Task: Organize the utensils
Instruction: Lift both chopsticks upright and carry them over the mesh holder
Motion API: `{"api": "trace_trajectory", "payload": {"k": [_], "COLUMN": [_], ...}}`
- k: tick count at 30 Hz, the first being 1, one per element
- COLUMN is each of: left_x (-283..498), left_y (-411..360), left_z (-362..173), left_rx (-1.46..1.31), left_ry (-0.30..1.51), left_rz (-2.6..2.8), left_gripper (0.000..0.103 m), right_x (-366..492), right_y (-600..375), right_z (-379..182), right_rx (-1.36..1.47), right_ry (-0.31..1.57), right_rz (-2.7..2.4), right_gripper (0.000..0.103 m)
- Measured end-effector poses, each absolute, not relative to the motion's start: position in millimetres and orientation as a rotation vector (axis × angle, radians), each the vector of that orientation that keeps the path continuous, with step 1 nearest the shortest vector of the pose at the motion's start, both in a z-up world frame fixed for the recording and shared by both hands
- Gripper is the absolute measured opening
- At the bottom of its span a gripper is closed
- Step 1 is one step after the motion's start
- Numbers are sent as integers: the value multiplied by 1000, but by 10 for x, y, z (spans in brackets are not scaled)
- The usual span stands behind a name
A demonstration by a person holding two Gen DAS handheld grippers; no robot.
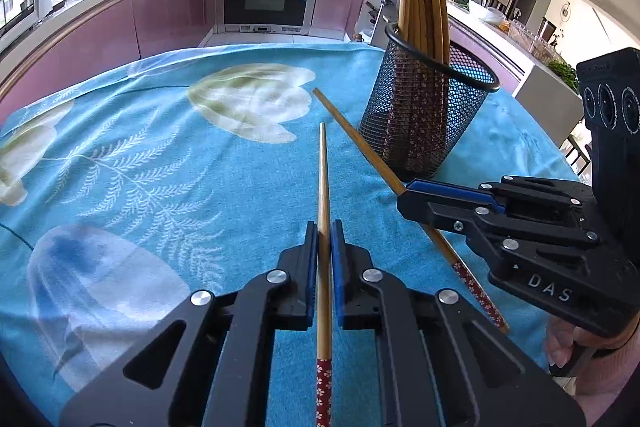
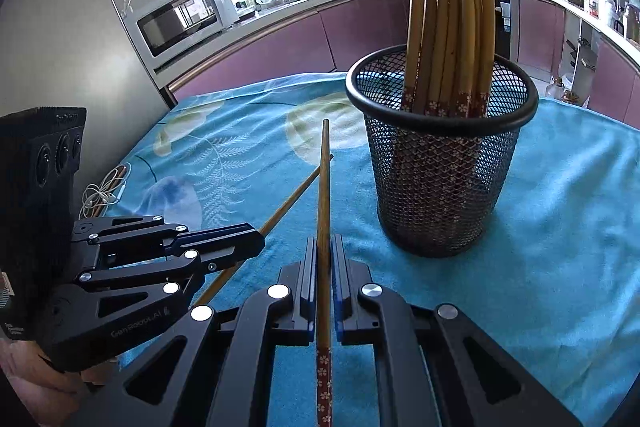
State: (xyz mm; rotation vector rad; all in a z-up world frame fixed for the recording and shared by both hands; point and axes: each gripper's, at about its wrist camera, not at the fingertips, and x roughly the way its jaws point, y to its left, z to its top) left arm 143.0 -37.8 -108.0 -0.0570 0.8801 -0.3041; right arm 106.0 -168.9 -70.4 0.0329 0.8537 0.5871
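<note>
Mesh cup [image 2: 440, 187] holding upright chopsticks [image 2: 452, 7], each gripper [image 1: 324, 227] [image 2: 324, 243] pinching one chopstick [image 1: 323, 187] [image 2: 323, 187]

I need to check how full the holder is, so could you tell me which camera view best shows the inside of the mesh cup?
The right wrist view: the mesh cup sits close, its rim open to the camera, with the chopsticks' patterned ends visible inside. The left wrist view shows the cup farther off and mostly side-on, its interior largely hidden.
</note>
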Motion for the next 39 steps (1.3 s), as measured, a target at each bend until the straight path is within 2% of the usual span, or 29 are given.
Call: {"api": "trace_trajectory", "payload": {"k": [39], "left_x": [988], "left_y": [-348], "left_z": [-408], "left_rx": [-125], "left_ry": [711], "left_rz": [-391], "left_gripper": [7], "right_x": [679], "right_y": [-1948], "right_z": [-250], "right_rx": [109], "right_ry": [703], "right_rz": [662], "right_gripper": [6]}}
